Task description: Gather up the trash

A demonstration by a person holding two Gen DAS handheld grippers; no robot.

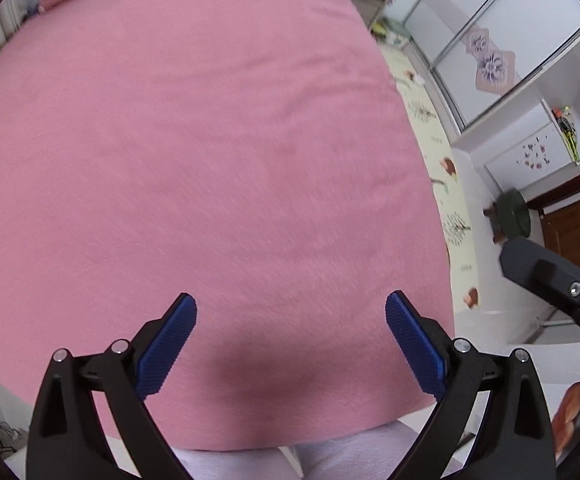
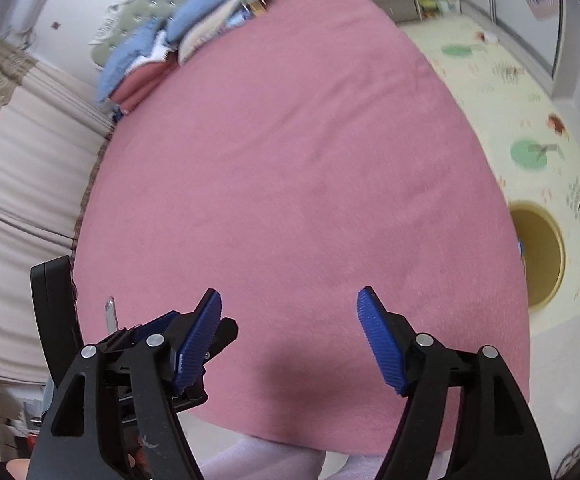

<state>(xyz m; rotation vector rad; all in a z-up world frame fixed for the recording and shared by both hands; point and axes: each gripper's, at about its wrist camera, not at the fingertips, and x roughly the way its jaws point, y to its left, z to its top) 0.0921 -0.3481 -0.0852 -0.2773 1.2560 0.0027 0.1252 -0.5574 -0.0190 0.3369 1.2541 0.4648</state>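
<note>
My left gripper (image 1: pixel 291 304) is open and empty, held over the near end of a bed with a pink cover (image 1: pixel 194 152). My right gripper (image 2: pixel 289 300) is open and empty too, over the same pink cover (image 2: pixel 290 152). No trash shows on the bed in either view. A round yellow bin (image 2: pixel 540 256) stands on the floor mat to the right of the bed; something small and blue shows at its left inner edge. The right gripper's body (image 1: pixel 558 280) shows at the right of the left wrist view, and the left gripper's body (image 2: pixel 56 312) at the left of the right wrist view.
Folded blue and pink bedding (image 2: pixel 162 52) lies at the head of the bed. A patterned cream floor mat (image 2: pixel 530 120) runs along the right side. White wardrobes (image 1: pixel 490 40), a green stool (image 1: pixel 512 214) and a brown door (image 1: pixel 578 232) stand beyond. A curtain (image 2: pixel 18 184) hangs left.
</note>
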